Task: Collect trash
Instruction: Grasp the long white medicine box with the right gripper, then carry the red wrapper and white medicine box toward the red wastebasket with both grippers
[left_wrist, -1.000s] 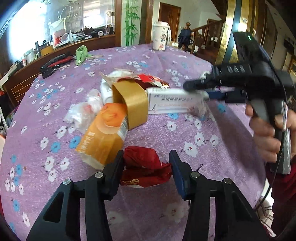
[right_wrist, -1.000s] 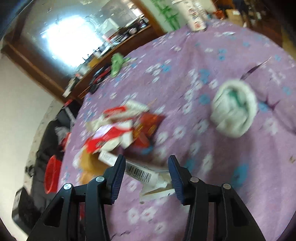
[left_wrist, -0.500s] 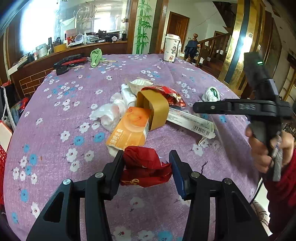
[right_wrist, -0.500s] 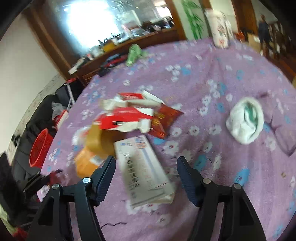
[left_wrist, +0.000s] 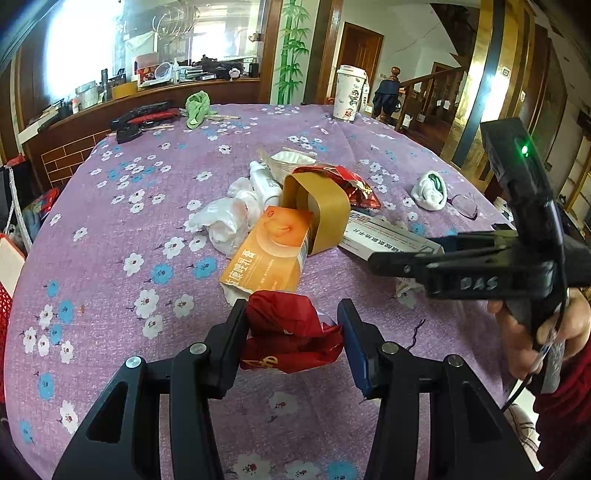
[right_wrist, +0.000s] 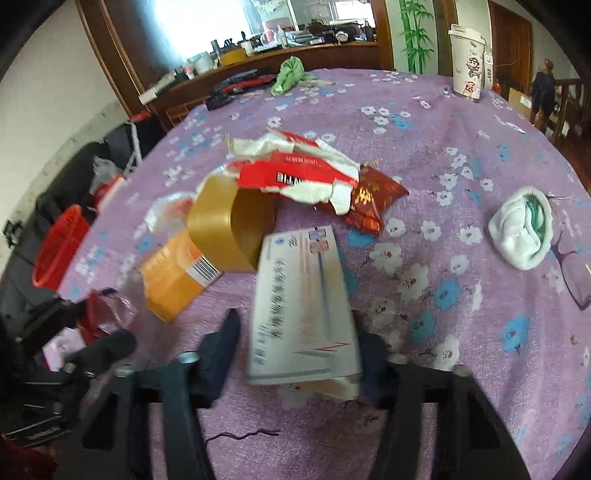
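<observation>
My left gripper (left_wrist: 293, 332) is shut on a crumpled red wrapper (left_wrist: 288, 332) and holds it just above the purple flowered tablecloth (left_wrist: 110, 229). A trash pile lies beyond it: an orange carton (left_wrist: 269, 251), a gold tape roll (left_wrist: 317, 210), white plastic (left_wrist: 225, 218) and a red snack bag (left_wrist: 343, 181). My right gripper (right_wrist: 299, 343) stands open around a white and blue medicine box (right_wrist: 299, 295), which lies on the cloth between its fingers. The right gripper also shows in the left wrist view (left_wrist: 439, 254) by that box (left_wrist: 384, 236).
A rolled white sock (right_wrist: 521, 229) and glasses (right_wrist: 576, 273) lie at the right. A paper cup (right_wrist: 469, 62), a green cloth (right_wrist: 288, 74) and black-red tools (right_wrist: 236, 86) sit at the far edge. A red basket (right_wrist: 59, 247) stands off the table's left.
My right gripper has opened wide and dropped lower around the medicine box, which now lies on the cloth. My left gripper has pulled back a little with the red wrapper.
</observation>
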